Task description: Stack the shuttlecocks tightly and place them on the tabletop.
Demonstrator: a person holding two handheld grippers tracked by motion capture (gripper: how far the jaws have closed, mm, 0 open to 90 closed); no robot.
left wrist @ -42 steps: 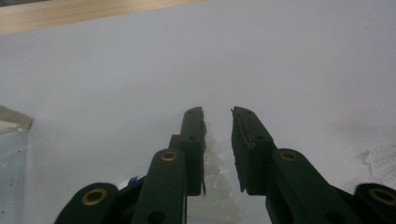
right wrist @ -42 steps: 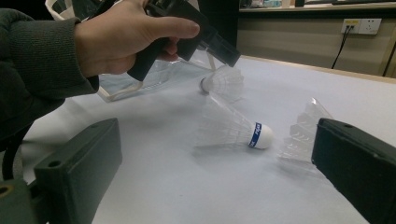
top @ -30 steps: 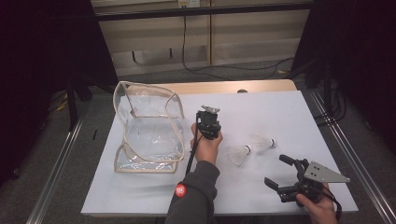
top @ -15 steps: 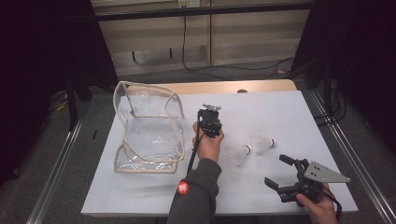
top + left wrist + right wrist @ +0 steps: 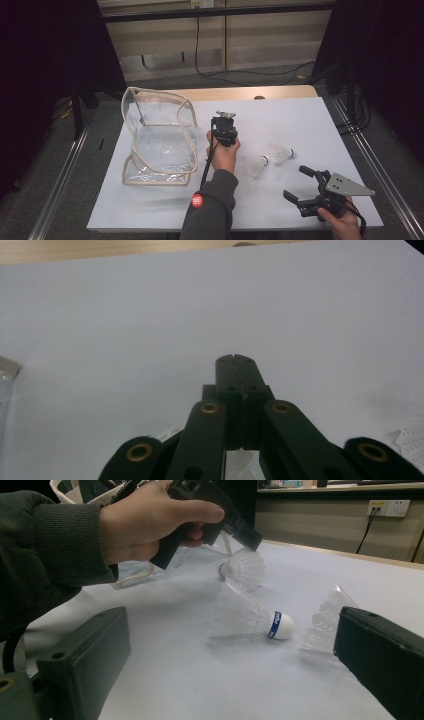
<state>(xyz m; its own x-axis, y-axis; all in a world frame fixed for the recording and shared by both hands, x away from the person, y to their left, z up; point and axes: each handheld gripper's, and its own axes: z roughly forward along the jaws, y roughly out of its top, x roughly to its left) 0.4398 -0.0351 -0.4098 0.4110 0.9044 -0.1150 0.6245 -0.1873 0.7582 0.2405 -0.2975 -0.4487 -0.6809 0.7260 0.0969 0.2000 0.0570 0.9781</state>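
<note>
Nothing moved | left gripper (image 5: 235, 359) closed, empty | right gripper (image 5: 300, 184) open | feathery conical shuttlecocks (image 5: 256, 164)

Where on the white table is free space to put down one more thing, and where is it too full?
Free: the far right of the table, beyond the shuttlecocks, and the near left corner in front of the clear bag. Crowded: the middle, between the left gripper, the shuttlecocks and the right gripper.
</note>
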